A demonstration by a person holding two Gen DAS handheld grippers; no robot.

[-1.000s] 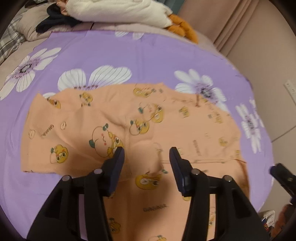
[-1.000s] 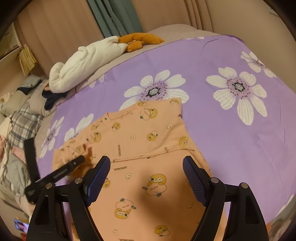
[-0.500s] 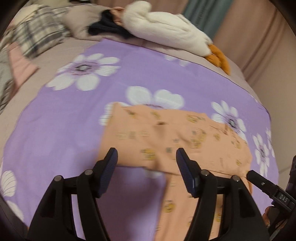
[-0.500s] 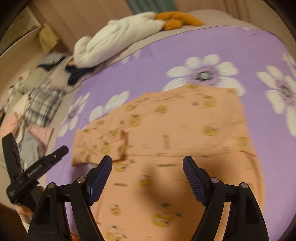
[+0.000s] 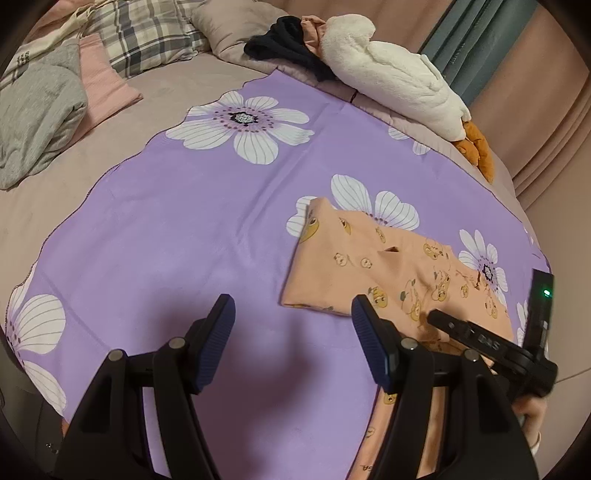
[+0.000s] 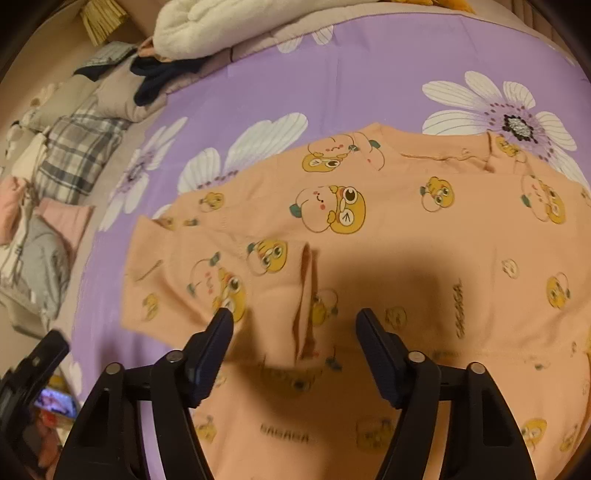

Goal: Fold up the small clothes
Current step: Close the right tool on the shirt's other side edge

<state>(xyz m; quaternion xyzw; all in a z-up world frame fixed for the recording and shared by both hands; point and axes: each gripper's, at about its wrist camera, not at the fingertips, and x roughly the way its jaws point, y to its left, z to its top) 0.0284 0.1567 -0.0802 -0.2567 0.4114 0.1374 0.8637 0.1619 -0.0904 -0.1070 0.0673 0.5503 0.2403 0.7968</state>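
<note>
An orange child's top point(image 6: 406, 229) printed with cartoon fruit lies flat on a purple flowered cloth point(image 5: 184, 236). Its sleeve is folded in over the body, and the cuff edge point(image 6: 306, 291) runs between the fingers of my right gripper point(image 6: 293, 321). That gripper hovers close over the cloth with its jaws closing, the pads still apart from the fabric. My left gripper point(image 5: 291, 321) stands open over bare purple cloth, left of the top's folded corner point(image 5: 314, 273), with nothing between its fingers. The right gripper point(image 5: 443, 321) also shows at the right of the left wrist view.
A white plush goose point(image 5: 391, 74) and a dark garment point(image 5: 291, 51) lie along the far edge of the cloth. A plaid pillow point(image 5: 147, 33), a pink pillow point(image 5: 103, 81) and grey clothes point(image 5: 33, 110) sit at the far left on the bed. A curtain point(image 5: 476, 40) hangs behind.
My left gripper slid left off the orange top onto bare purple cloth and opened wider. My right gripper dropped closer and shifted left to the folded sleeve, its jaws narrowing.
</note>
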